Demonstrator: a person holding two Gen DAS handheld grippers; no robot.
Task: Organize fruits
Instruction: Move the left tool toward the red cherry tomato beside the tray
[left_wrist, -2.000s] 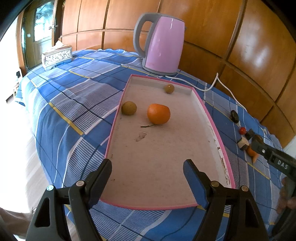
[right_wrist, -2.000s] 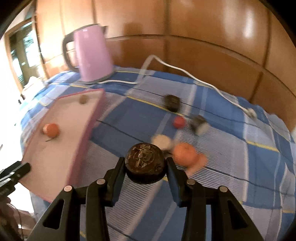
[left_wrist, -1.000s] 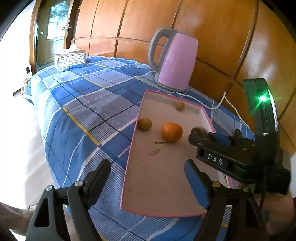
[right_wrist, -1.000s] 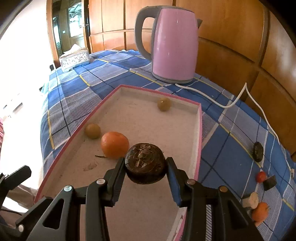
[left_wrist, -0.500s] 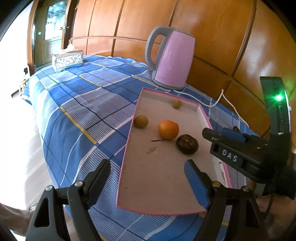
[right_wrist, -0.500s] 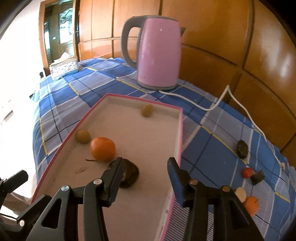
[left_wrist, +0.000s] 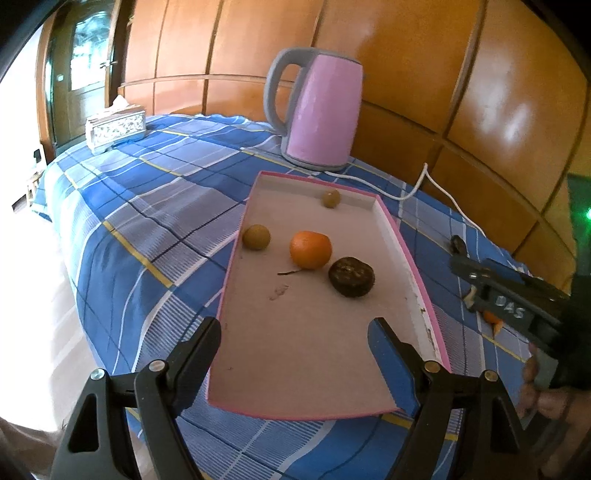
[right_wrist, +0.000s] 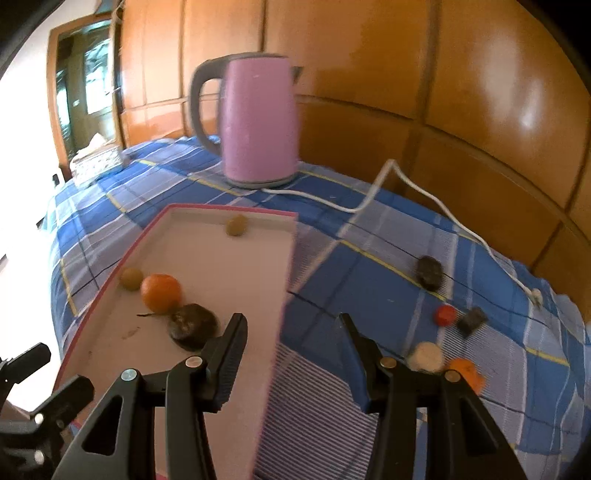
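Here my left gripper (left_wrist: 293, 334) hangs over the near end of the pink-rimmed tray (left_wrist: 413, 273), its jaws spread wide with nothing between them. My right gripper (right_wrist: 291, 334) is off the tray's right edge, above the checked blue cloth (right_wrist: 369, 280); its jaws are released and empty, the gap between them showing only the tray's rim and cloth.

Inside the tray lie four fruits. The dark brown round fruit (left_wrist: 351, 277) sits on the tray floor just to the right of the orange (left_wrist: 310, 249), close to it; from my left view I cannot tell whether the two touch. A small yellow-green fruit (left_wrist: 255, 237) lies by the left wall, a little apart from the orange, and another small one (left_wrist: 330, 198) rests against the far wall.

On the cloth to the right of the tray, well apart from it, more pieces lie scattered: a dark oval one (right_wrist: 428, 271) farthest back, a small red one (right_wrist: 445, 314) beside a dark wedge (right_wrist: 472, 320), and nearer me a pale round piece (right_wrist: 426, 355) just beside an orange piece (right_wrist: 466, 373), partly hidden behind my right finger.

A pink kettle (left_wrist: 317, 110) stands beyond the tray's far end, its white cord (right_wrist: 369, 206) trailing across the cloth. A tissue box (left_wrist: 115, 127) sits at the far left corner.
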